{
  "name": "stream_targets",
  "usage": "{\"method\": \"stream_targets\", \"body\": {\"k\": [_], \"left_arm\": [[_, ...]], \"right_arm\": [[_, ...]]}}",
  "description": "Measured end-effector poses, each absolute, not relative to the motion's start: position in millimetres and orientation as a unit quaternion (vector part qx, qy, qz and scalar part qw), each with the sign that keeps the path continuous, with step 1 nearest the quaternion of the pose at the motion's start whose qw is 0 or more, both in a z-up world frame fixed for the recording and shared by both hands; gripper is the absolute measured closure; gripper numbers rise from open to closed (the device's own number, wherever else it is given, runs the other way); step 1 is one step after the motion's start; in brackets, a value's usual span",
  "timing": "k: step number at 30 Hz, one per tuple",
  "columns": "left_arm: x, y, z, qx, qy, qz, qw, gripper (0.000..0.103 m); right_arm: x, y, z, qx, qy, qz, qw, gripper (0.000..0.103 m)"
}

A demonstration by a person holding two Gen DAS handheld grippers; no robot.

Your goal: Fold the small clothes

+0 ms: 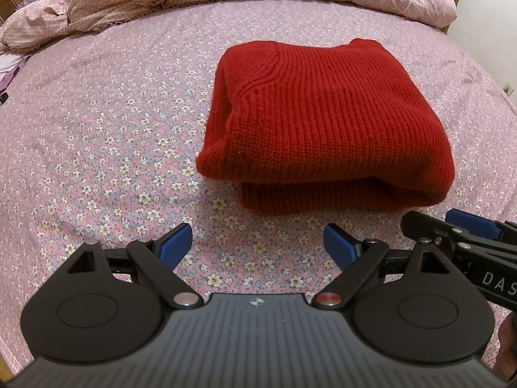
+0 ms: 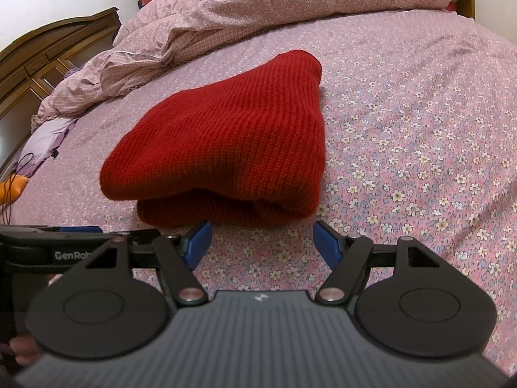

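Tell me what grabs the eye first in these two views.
The red knit sweater stands out first: folded into a thick bundle, it lies in the middle of the pink floral bedsheet. Next, the two tools: the left tool and the right tool sit just short of the sweater's near edge, jaws open and empty. Behind the sweater, a rumpled pink duvet lies heaped across the far side of the bed.

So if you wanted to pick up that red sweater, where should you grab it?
Probably the near folded edge of the red sweater, coming in low from the front. Its layers stack and bulge there, facing both open grippers, left gripper and right gripper.
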State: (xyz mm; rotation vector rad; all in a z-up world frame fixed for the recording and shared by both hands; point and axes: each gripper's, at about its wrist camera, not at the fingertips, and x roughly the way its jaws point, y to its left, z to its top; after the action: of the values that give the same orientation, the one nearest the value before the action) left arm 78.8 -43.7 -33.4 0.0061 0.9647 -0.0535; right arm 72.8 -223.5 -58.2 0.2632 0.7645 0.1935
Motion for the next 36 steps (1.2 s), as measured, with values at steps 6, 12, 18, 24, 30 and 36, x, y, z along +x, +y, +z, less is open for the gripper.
{"method": "stream_targets", "body": {"k": [6,12,18,24,30,36], "left_arm": [[79.5,-43.7,-33.2,0.003,0.464,-0.026,0.885,0.012],[79.5,-44.3,-33.6,0.003,0.464,-0.026,0.885,0.012],[79.8,-44.3,-33.6,0.003,0.464,-0.026,0.885,0.012],[78.2,-44.7,-34.4,0.004,0.464,-0.027,0.885,0.012],[79.2,-45.0,-35.1,0.003,0.466,-0.027,0.885,0.012],[79.0,-45.8,-35.2,0.004,0.467,-0.028,0.884,0.012]], "right_arm": [[72.9,-223.6,-57.4,0.128,0.372,0.094,0.915,0.031],[71.0,-223.0,-58.4,0.129,0.373,0.093,0.914,0.031],[71.3,-223.4,-58.5,0.129,0.373,0.094,0.914,0.031],[71.6,-223.6,-58.1,0.129,0.373,0.094,0.914,0.031],[71.9,-223.8,-57.9,0.129,0.373,0.094,0.914,0.031],[72.1,-223.8,-57.6,0.129,0.374,0.094,0.914,0.031]]}}
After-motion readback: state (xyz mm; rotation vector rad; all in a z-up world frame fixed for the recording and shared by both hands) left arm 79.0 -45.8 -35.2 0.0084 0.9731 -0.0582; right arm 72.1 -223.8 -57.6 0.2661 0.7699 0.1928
